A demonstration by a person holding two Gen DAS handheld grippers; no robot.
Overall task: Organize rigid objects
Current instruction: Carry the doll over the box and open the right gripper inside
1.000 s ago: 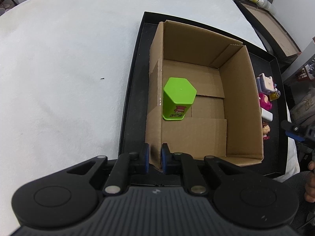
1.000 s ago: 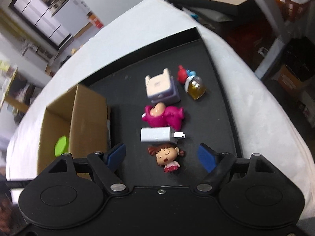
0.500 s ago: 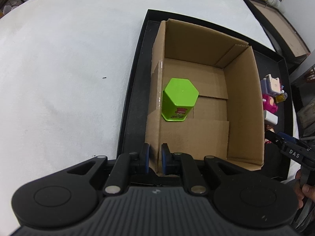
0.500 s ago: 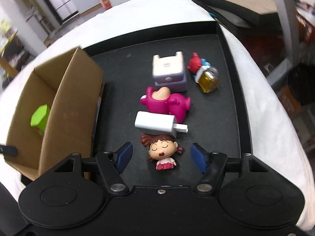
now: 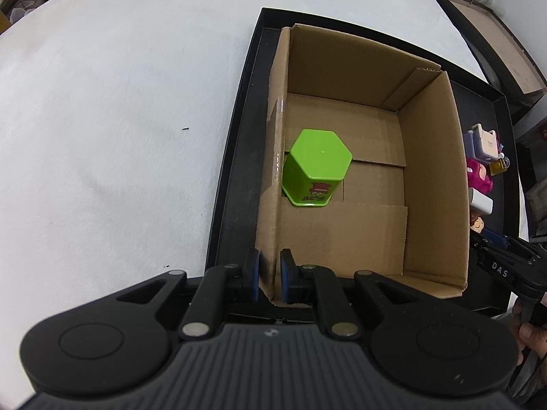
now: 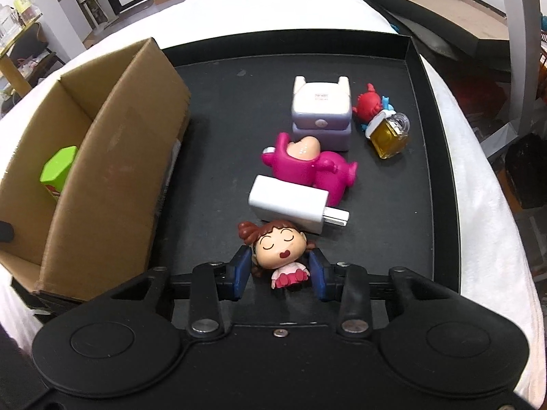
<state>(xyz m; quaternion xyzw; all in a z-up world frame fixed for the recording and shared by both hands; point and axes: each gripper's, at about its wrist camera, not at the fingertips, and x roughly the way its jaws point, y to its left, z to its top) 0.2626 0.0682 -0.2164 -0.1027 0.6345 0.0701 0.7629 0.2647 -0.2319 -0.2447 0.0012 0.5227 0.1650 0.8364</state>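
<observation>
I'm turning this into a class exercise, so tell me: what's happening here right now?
A person sorts small items on a black tray using two handheld grippers. The left gripper is shut on the near wall of the cardboard box, which holds a green hexagonal container. The right gripper straddles a girl figurine; whether it grips is unclear.

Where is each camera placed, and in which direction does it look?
Left wrist: sits on the left tool, looks down into the cardboard box; its fingers clamp the box's near wall, and a hand shows.
Right wrist: sits on the right tool, looks over the black tray; its fingers flank the doll figurine.
Both views share the box, the tray and the green container.
</observation>
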